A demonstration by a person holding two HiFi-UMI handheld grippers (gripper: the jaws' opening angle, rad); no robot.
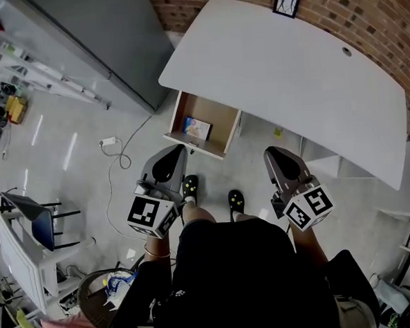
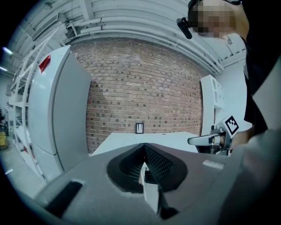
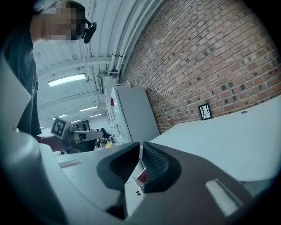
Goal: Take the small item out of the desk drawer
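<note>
In the head view, just ahead of the left gripper (image 1: 178, 150), the desk drawer (image 1: 224, 118) stands pulled out from under the white desk (image 1: 289, 71). The small item (image 1: 198, 128), a blue, white and orange packet with print too small to read, lies inside the drawer, clear of both grippers. The right gripper (image 1: 271, 151) points at the desk edge, to the drawer's right. Each gripper's cube bears black-and-white square markers, with no lettering.

In the left gripper view, the jaws are pressed together with nothing between them. Beyond them is the desk top, with a small black-framed card (image 2: 139, 128), unreadable, against the brick wall (image 2: 140, 79). A grey cabinet (image 2: 57, 110) stands off to the left.

In the right gripper view, the jaws are likewise clenched and empty, with the desk top ahead to their right.
</note>
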